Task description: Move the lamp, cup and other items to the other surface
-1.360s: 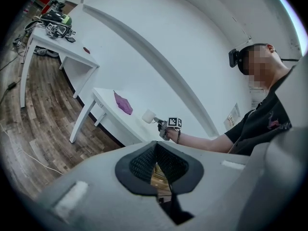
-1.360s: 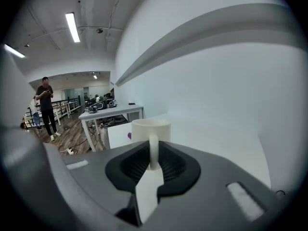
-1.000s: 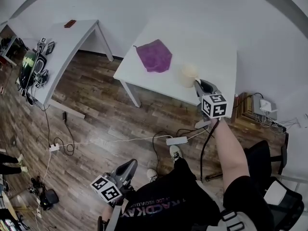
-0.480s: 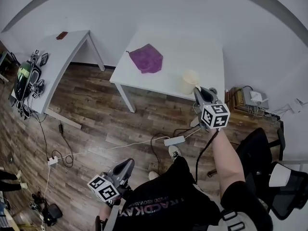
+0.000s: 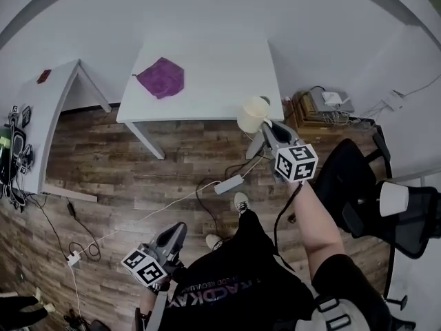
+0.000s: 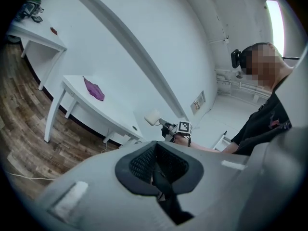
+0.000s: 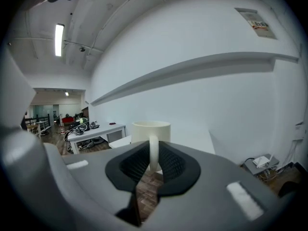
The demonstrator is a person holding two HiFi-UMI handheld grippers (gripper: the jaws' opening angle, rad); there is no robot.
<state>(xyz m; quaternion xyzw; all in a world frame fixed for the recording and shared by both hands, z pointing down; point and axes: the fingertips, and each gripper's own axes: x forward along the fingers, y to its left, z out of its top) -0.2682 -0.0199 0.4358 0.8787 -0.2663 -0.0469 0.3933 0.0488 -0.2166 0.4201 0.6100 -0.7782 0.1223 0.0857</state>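
Nearest, the left gripper [image 5: 176, 232] hangs low over the wood floor [image 5: 103, 178], well short of the white tabletop [image 5: 220, 67], its jaws pressed together on nothing. Further out, the right gripper [image 5: 267, 128] pinches the handle of the cream cup [image 5: 252, 114], held in the air just off the tabletop's front right corner. A purple cloth [image 5: 162, 78] lies on the tabletop's left part.

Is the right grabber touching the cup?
Touching. In the right gripper view, the right gripper pinches the cup by its handle.
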